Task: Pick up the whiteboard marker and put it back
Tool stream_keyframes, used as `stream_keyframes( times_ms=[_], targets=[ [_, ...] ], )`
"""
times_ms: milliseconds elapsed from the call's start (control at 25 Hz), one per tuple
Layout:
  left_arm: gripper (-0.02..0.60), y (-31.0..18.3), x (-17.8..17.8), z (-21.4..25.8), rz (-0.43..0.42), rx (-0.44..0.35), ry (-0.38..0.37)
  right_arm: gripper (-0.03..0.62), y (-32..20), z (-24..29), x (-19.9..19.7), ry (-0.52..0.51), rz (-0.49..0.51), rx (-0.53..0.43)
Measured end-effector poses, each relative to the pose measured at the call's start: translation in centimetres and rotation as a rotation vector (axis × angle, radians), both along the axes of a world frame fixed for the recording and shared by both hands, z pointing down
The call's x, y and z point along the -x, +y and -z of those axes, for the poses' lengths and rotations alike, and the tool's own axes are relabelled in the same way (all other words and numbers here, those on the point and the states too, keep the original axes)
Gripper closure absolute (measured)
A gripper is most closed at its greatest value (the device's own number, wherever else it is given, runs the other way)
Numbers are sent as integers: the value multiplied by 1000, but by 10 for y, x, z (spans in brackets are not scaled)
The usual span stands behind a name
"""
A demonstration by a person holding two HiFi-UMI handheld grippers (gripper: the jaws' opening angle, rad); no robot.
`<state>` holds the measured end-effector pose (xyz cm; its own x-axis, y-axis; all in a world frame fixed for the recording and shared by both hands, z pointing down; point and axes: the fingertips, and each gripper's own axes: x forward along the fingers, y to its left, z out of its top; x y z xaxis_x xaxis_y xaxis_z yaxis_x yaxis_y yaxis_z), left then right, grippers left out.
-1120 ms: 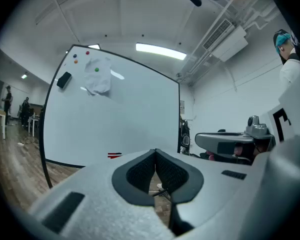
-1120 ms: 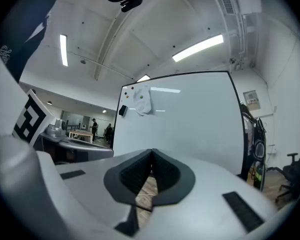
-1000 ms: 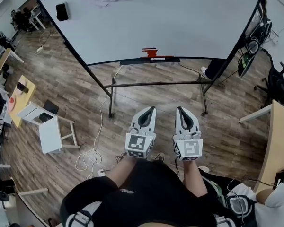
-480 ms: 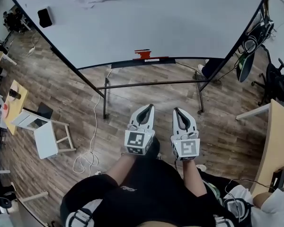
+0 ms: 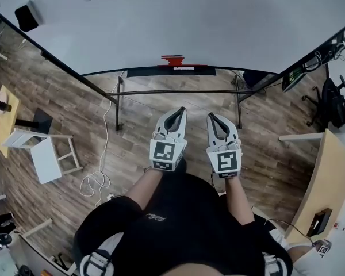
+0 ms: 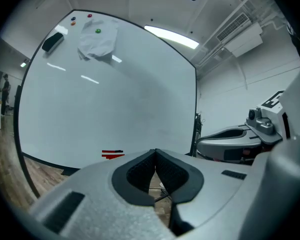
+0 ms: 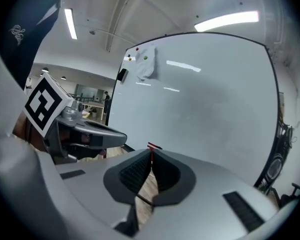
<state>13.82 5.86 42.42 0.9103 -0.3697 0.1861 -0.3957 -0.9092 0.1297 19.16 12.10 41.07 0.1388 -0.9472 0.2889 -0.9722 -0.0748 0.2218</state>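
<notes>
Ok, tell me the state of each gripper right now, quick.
Left gripper: closed, holding nothing.
Right gripper: closed, holding nothing.

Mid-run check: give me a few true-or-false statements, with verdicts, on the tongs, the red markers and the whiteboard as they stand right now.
1. The left tongs and the right tongs are both shut with nothing between them. True.
2. The red markers lie on the floor under the board. False: they sit at the bottom edge of the whiteboard, by its dark tray.
3. A black eraser sticks to the board near its upper left corner. True.
4. The left tongs touch the whiteboard. False: they hang apart from it, over the wood floor.
</notes>
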Motion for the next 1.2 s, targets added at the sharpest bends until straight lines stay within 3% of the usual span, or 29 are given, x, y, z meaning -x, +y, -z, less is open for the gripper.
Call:
stream_keyframes(
  times_ms=[520, 720, 1200],
  targets=[
    [575, -82, 11, -27, 69, 94, 2, 591, -104, -24, -2, 125, 154, 163],
    [575, -99, 4, -48, 103, 122, -22, 591, -130, -45, -20, 66, 185, 239],
    [575, -147, -20, -87, 314, 182, -136, 589, -200, -131, -96, 366, 396, 505]
  ],
)
